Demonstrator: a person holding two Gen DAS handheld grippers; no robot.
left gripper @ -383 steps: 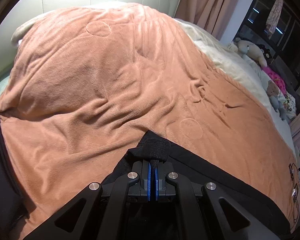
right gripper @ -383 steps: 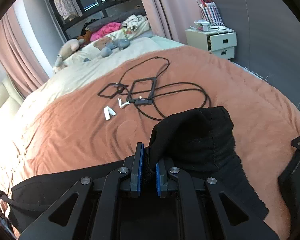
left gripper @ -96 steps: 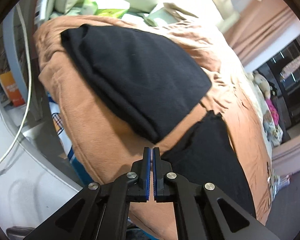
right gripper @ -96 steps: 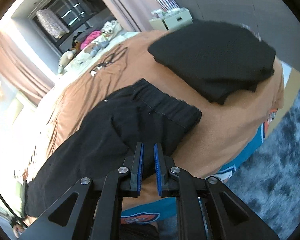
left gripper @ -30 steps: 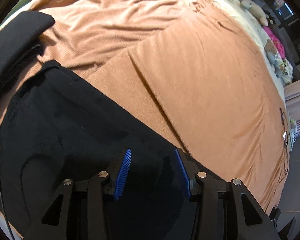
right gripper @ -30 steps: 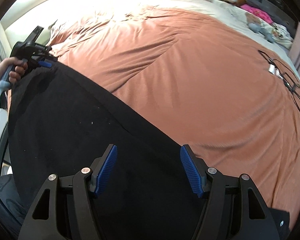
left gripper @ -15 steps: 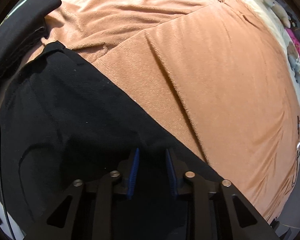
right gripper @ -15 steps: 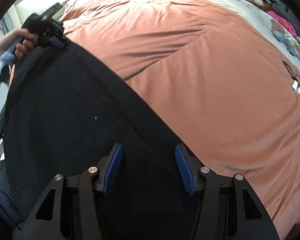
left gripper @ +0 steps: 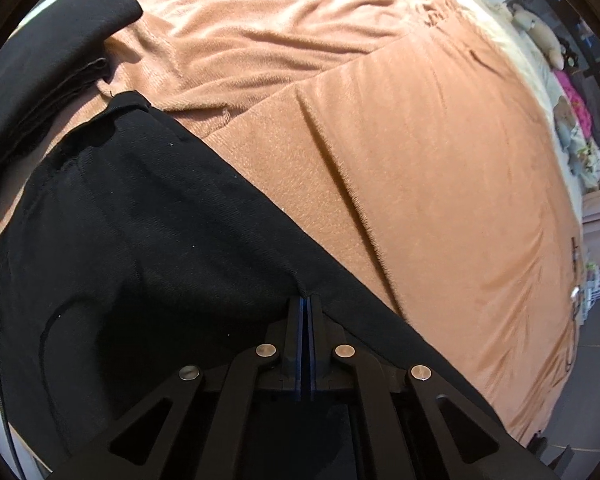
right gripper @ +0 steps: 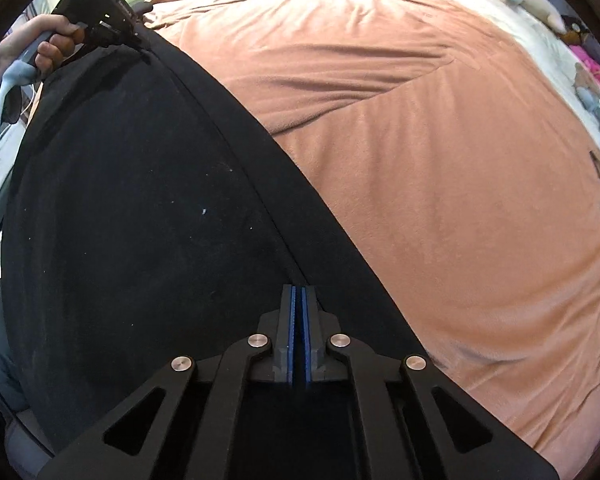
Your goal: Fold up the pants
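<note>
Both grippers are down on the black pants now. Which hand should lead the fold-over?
Neither clearly: both look ready. The left gripper and right gripper are each shut on the far edge of the black pants, at opposite ends. I'd lift both together and carry that edge across, clear of the folded black garment.

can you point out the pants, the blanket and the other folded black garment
pants (right gripper: 140, 220): right wrist view, on the flat black cloth left of the seam
blanket (right gripper: 440, 160): right wrist view, on its bare orange middle
folded garment (left gripper: 52, 52): left wrist view, on its top layer, upper left
</note>
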